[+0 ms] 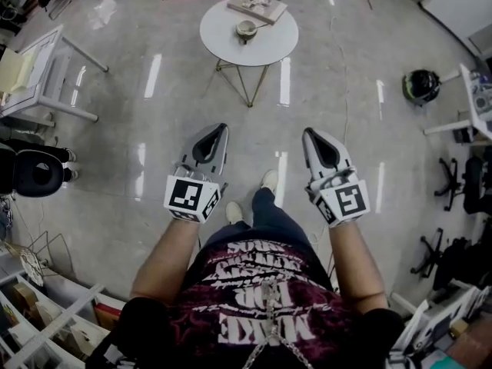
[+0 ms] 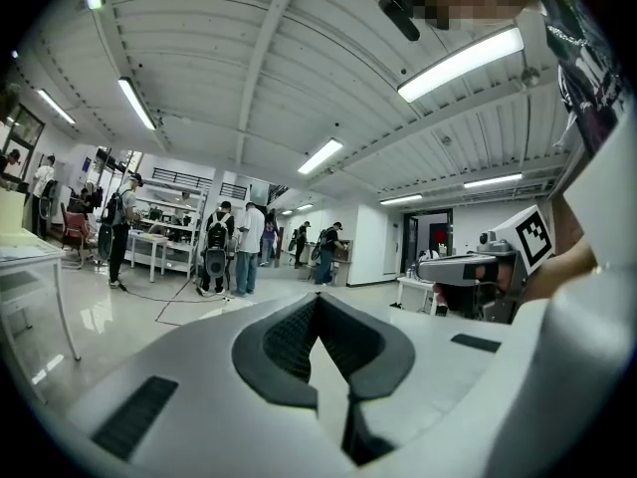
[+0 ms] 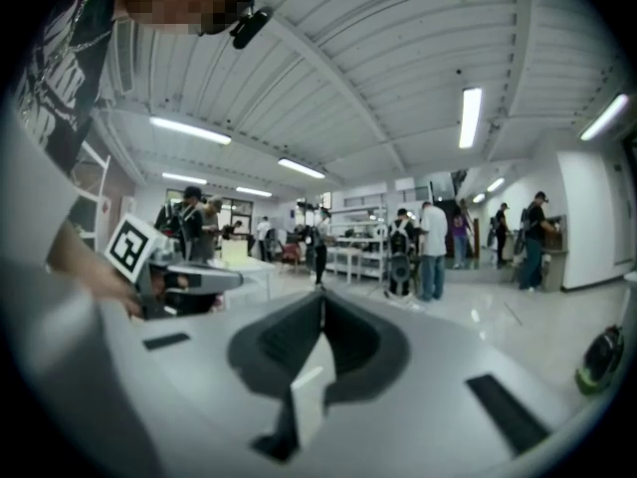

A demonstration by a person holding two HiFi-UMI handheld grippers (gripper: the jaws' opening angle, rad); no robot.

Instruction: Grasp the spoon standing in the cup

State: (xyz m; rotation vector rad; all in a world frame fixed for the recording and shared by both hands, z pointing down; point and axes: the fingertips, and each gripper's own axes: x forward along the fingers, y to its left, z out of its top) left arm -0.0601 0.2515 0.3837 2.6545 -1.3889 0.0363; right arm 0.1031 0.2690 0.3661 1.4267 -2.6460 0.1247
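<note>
Approach step, by look of it; left gripper (image 1: 217, 131) and right gripper (image 1: 310, 134) held out level, each pair of jaws pressed together, nothing between; cup (image 1: 246, 29) on round table (image 1: 215, 44) well ahead, spoon too small to pick out; next: close gap, part one pair, come in above cup rim; floor (image 1: 361, 129) ahead open; white desk (image 1: 46, 75) left, office chair (image 1: 455, 177) right, well aside; flat slab (image 1: 257, 4) near cup wants care.

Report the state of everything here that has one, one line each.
left gripper: shut, nothing between its jaws.
right gripper: shut, nothing between its jaws.
cup: upright on the round table, untouched, far ahead of both grippers.
spoon: too small to make out from here.
</note>
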